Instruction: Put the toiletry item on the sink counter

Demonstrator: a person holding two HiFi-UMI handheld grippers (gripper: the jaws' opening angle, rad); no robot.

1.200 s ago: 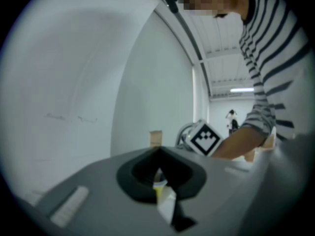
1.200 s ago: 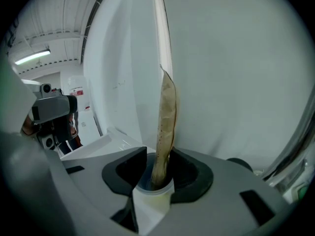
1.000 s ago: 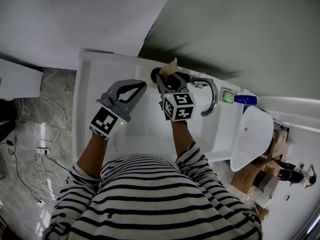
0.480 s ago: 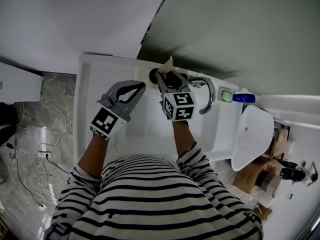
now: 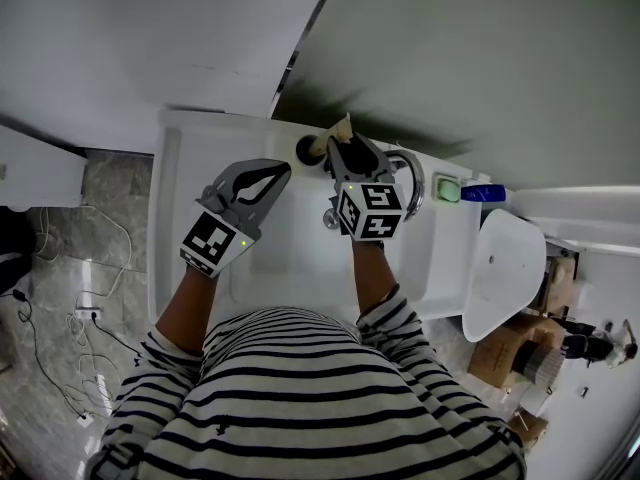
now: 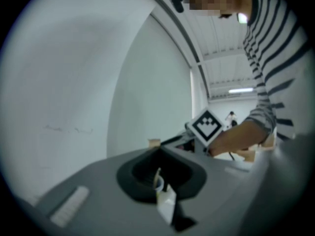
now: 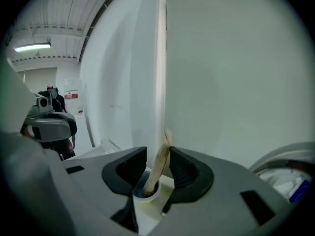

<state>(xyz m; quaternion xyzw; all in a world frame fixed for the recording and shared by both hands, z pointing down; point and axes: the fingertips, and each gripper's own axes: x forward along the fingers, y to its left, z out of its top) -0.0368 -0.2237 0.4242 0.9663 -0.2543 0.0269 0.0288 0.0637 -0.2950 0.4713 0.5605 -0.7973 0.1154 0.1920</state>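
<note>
Reads as mid-task, not finished. Grips the toiletry item [image 7: 160,159], a flat beige stick-like piece, in the right gripper [image 5: 346,151], with the jaws drawn in on it and the piece running from deep between them out past the tips. Holds it above the far ledge of the sink counter [image 5: 183,223], close to the wall, just left of the faucet [image 5: 418,183] and just right of a dark round thing [image 5: 306,149] on that ledge. Shows only the beige tip in the head view, poking beyond the jaws toward the wall. Leaves, on this reading, the lowering onto the ledge and the letting go. Carries nothing in the left gripper [image 5: 284,169], jaws clenched together, poised over the basin to the left of the other.

Cannot see whether the item's lower end touches the ledge, since the right gripper's body and marker cube cover that spot from above. Cannot settle what kind of toiletry it is, seen edge-on and narrow. Presses plainly against the right-hand jaw, with a thin gap possible on the other side, so calls the grip firm only as a judgement. Cannot say whether the dark round thing is a cup, a hole or part of the item. Cannot name the small green object [image 5: 446,190] and blue object [image 5: 484,195] farther right. Loses the near rim of the basin under the striped shirt
</note>
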